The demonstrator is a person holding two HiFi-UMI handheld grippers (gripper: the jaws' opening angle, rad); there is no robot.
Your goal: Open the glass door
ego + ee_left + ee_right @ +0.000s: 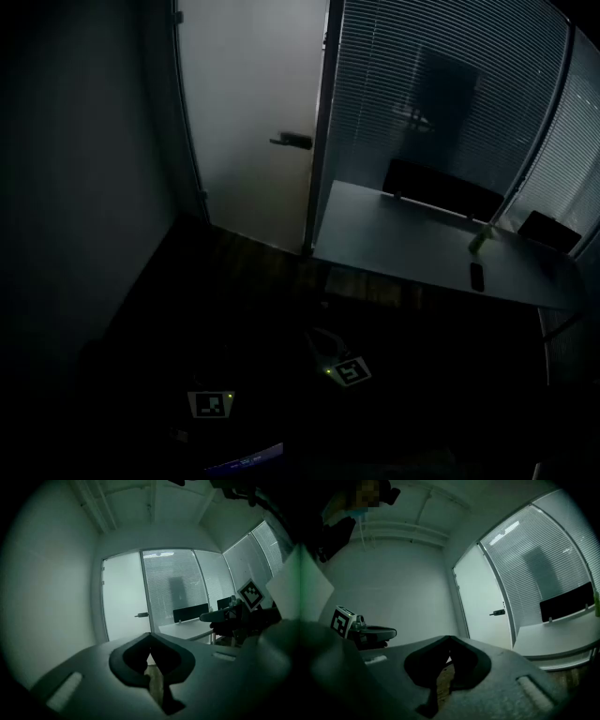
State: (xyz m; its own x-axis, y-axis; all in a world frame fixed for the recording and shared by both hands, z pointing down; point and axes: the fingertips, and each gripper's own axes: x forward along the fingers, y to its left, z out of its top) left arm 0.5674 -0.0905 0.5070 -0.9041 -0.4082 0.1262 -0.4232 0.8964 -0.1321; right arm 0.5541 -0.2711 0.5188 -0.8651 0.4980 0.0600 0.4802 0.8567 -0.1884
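Observation:
The frosted glass door [248,112] stands closed at the far end of a dark room, its dark lever handle [292,141] on the right edge. Both grippers hang low and well short of it. My left gripper [208,380] shows only its marker cube and a green light. My right gripper [319,339] sits a little ahead and to the right. In the left gripper view the jaws [150,633] meet at the tip with nothing between them, with the door [123,602] and handle [141,615] far beyond. The right gripper [449,638] is likewise shut and empty, facing the handle [498,612].
A pale desk [412,244] runs along the blind-covered glass wall [441,94] right of the door. It carries a dark monitor [441,187], a green bottle [480,239] and a small dark phone [476,276]. A plain wall [84,187] closes the left side.

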